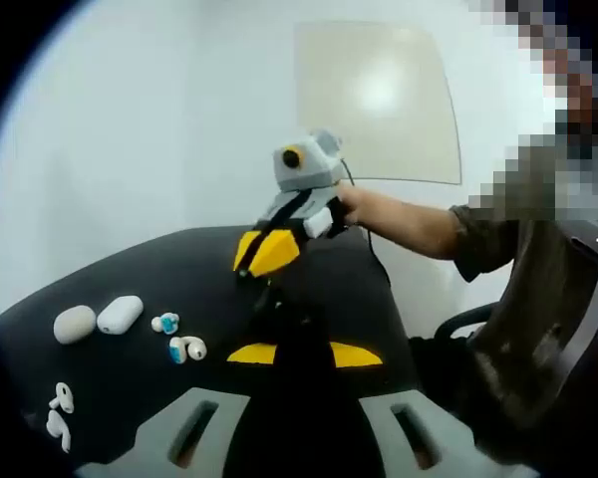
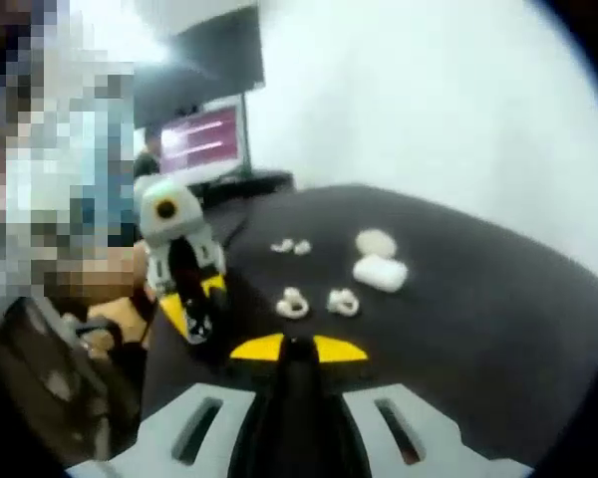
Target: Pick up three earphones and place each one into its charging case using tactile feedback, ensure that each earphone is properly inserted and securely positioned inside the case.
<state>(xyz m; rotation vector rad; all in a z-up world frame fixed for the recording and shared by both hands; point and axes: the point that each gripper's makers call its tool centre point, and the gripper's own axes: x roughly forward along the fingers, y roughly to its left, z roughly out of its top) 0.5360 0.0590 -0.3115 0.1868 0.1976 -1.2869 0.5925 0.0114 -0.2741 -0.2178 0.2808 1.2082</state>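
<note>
Two closed cases lie side by side on the black table: an oval off-white case and a white rounded case. Near them lie two earphones with blue tips, seen as pale earphones in the right gripper view. A white stemmed pair lies further off. My left gripper hovers over the table, its yellow jaws together and holding nothing. My right gripper is also shut and empty, raised above the table's middle.
A person sits at the table's side on a chair, one hand on the right gripper. A pale panel hangs on the white wall. A lit monitor stands beyond the table's far edge.
</note>
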